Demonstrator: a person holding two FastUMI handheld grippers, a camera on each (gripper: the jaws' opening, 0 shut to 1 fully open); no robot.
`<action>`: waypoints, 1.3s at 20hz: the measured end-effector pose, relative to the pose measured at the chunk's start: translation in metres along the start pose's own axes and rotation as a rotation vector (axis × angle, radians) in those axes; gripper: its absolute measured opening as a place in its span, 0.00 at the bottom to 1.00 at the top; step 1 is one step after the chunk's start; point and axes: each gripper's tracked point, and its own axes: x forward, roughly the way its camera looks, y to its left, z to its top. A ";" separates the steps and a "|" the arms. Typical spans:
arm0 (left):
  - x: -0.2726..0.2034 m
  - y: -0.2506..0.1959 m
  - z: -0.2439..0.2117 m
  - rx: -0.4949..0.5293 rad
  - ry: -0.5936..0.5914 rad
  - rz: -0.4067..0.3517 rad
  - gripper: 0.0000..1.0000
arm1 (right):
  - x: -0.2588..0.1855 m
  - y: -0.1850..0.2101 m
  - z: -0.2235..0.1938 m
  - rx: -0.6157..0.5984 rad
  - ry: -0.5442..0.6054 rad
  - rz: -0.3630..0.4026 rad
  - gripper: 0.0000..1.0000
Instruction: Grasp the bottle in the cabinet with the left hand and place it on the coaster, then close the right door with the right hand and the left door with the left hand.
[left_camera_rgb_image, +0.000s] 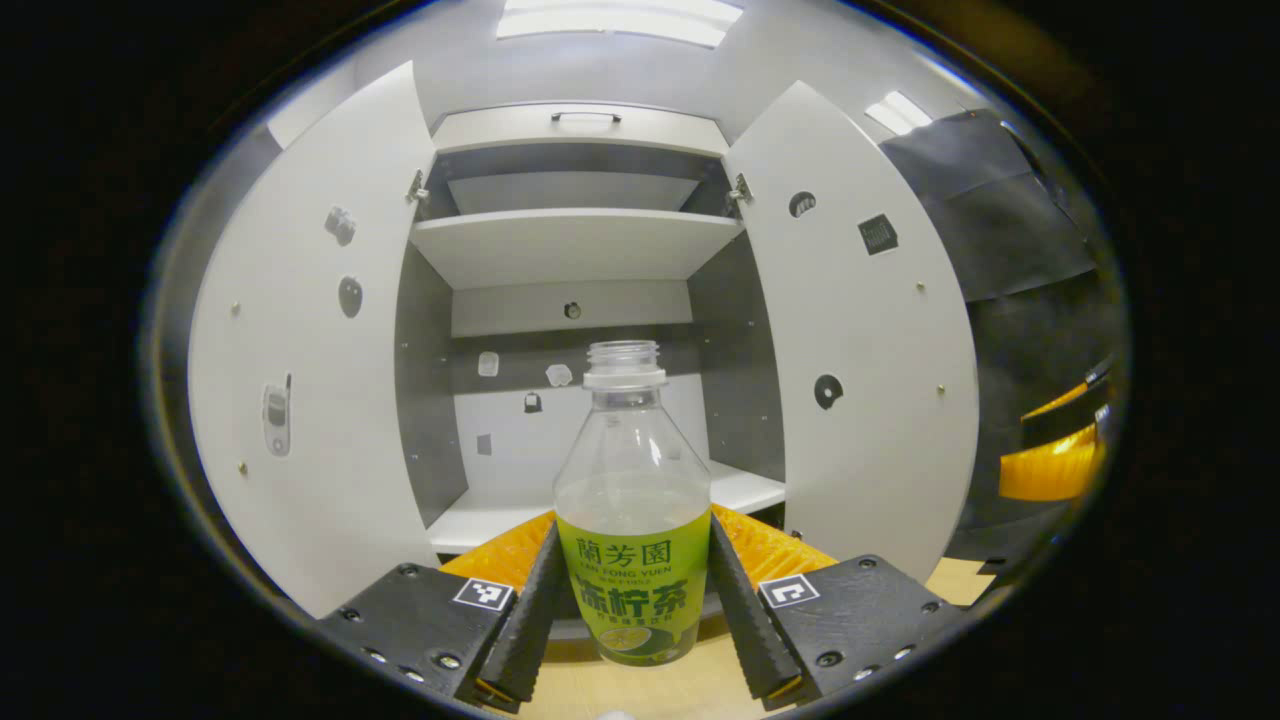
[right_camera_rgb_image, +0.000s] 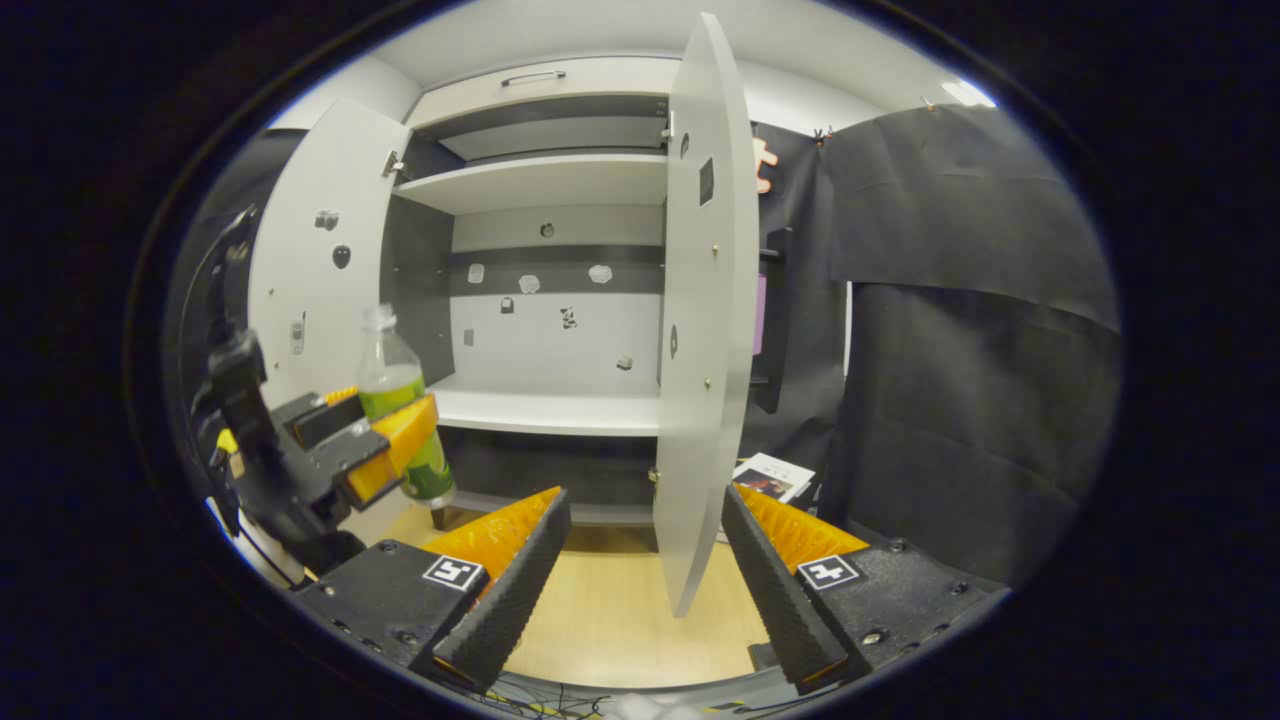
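Starting at the left of the left gripper view, the cabinet's left door (left_camera_rgb_image: 310, 350) stands swung wide, its bare lower shelf (left_camera_rgb_image: 500, 515) shows behind, and in the middle the left gripper (left_camera_rgb_image: 633, 610) is clamped on the bottle (left_camera_rgb_image: 633, 520), both fingers pressing the labelled lower body while the uncapped neck stands upright in front of the open cabinet; further right the right door (left_camera_rgb_image: 860, 350) is equally open. In the right gripper view, reading again from the left, that same left gripper (right_camera_rgb_image: 385, 450) holds the bottle (right_camera_rgb_image: 400, 400) out in front of the cabinet, apparently above the wooden tabletop (right_camera_rgb_image: 600, 610), then comes the left door (right_camera_rgb_image: 315, 260), the bare shelf (right_camera_rgb_image: 545, 410), and the right door (right_camera_rgb_image: 705, 300) seen nearly edge-on, with the right gripper (right_camera_rgb_image: 640, 570) below it, fingers apart and holding nothing, the door's lower edge showing between them but not touched. So the grasp looks done and the bottle seems to be out of the cabinet; I cannot pick out a coaster, so the placing is judged still to come, and both doors remain to be closed, right first and then left
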 end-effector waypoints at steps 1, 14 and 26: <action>-0.006 -0.002 -0.015 -0.006 0.020 -0.004 0.75 | -0.002 0.000 -0.004 -0.005 0.009 -0.002 0.99; -0.072 -0.034 -0.172 -0.092 0.133 -0.109 0.75 | -0.012 -0.001 -0.037 -0.056 0.107 0.010 0.99; -0.088 -0.048 -0.262 -0.052 0.173 -0.130 0.80 | -0.016 0.000 -0.051 -0.075 0.172 0.018 1.00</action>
